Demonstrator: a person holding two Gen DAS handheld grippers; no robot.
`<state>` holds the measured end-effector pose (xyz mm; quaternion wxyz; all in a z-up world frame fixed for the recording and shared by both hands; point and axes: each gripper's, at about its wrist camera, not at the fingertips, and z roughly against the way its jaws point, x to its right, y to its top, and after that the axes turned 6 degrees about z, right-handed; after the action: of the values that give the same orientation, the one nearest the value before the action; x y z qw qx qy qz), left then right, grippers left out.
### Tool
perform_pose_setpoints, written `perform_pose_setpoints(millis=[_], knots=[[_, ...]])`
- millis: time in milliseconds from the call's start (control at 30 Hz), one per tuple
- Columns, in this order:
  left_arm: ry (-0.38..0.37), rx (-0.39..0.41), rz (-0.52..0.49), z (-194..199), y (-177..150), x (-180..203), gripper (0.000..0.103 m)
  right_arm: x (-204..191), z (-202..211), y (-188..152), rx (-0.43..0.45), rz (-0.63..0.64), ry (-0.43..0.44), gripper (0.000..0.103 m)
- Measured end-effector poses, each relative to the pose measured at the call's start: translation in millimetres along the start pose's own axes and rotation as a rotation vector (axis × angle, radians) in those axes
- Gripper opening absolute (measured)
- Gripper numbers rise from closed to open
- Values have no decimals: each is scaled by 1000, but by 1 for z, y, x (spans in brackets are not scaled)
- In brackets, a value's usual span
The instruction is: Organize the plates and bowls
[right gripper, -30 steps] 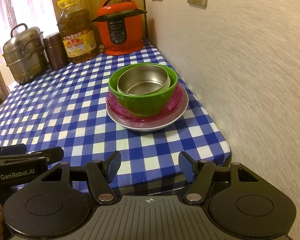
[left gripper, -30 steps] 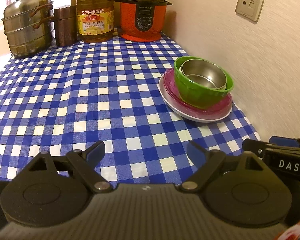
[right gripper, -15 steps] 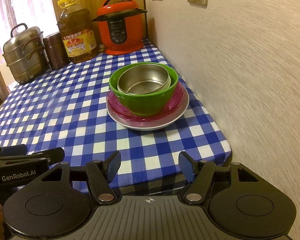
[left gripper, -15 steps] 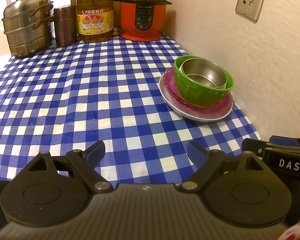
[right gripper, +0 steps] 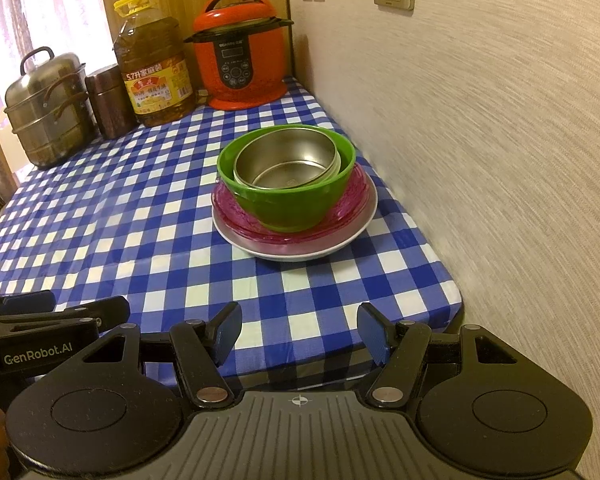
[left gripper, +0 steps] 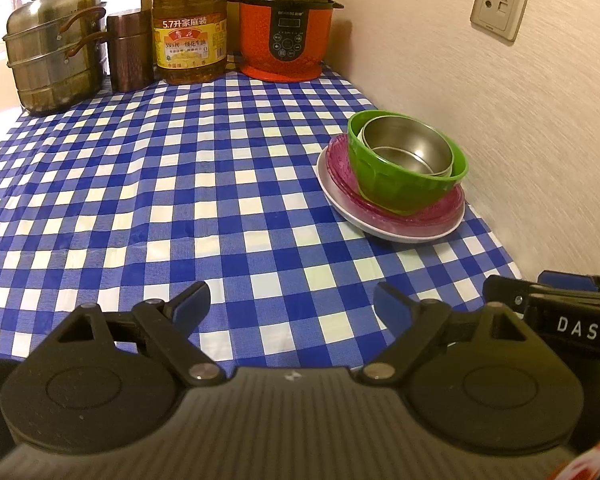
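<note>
One stack stands on the blue checked tablecloth by the right wall: a steel bowl (left gripper: pixel 408 150) inside a green bowl (left gripper: pixel 396 188), on a pink plate (left gripper: pixel 436 210), on a white plate (left gripper: pixel 340 200). The same steel bowl (right gripper: pixel 288 160), green bowl (right gripper: pixel 296 204), pink plate (right gripper: pixel 230 206) and white plate (right gripper: pixel 348 236) show in the right wrist view. My left gripper (left gripper: pixel 292 306) is open and empty over the table's near edge. My right gripper (right gripper: pixel 300 330) is open and empty, in front of the stack at the table's edge.
At the back stand a steel steamer pot (left gripper: pixel 54 46), a copper canister (left gripper: pixel 130 54), an oil bottle (left gripper: pixel 190 24) and a red rice cooker (left gripper: pixel 286 26). The wall (left gripper: pixel 500 92) runs close along the right of the stack.
</note>
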<state>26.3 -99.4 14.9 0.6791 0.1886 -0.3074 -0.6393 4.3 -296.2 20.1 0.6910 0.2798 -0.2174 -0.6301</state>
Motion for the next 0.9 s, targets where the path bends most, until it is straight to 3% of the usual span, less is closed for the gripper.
perform_pose_setpoints(millis=[900], knots=[[-4,-5,0,-2,-1,0,88,0,0,0,-2,0,1,64]])
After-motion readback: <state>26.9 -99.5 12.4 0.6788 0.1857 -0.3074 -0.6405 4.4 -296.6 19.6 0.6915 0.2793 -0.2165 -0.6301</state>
